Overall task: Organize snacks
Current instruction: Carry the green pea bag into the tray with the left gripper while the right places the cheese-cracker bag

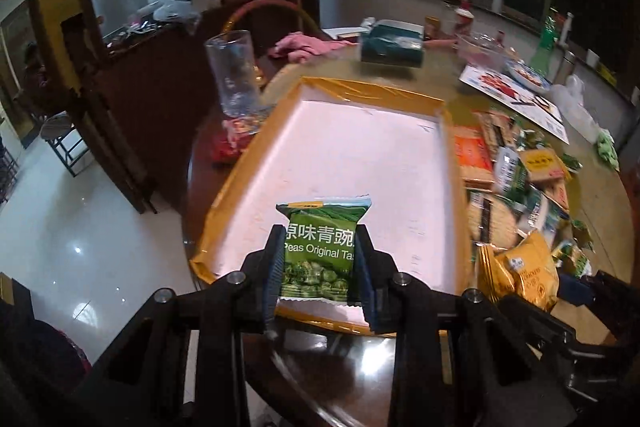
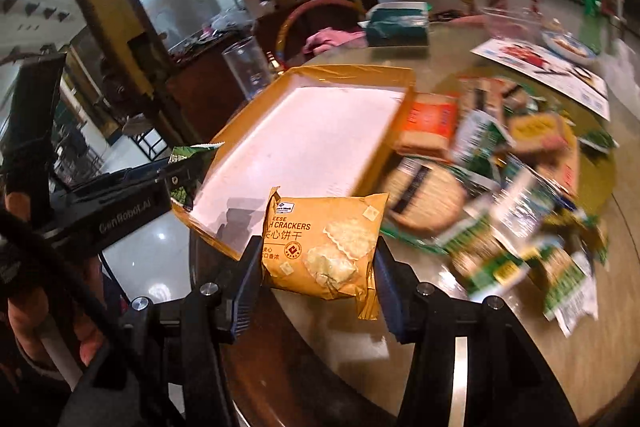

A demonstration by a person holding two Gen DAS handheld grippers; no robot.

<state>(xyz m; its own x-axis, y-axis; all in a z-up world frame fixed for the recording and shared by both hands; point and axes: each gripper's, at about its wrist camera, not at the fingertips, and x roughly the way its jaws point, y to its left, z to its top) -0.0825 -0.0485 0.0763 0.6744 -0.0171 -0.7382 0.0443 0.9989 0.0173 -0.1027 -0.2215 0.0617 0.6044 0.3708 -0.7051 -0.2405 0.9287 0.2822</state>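
The green pea packet (image 1: pixel 320 251) is glossy printed film, its end seam crimped; the yellow cracker packet (image 2: pixel 322 247) is the same film, creased. The tray (image 1: pixel 248 163) looks like cardboard wrapped in shiny yellow-brown tape, with a matt white floor. The table (image 2: pixel 440 331) is dark wood under a reflective top — light glares off it. The tumbler (image 1: pixel 234 75) is clear plastic or glass.

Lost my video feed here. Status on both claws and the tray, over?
Left claw shut on green pea packet. Right claw shut on yellow cracker packet. Tray holds no snacks yet. Snack pile beside tray, path unobstructed.
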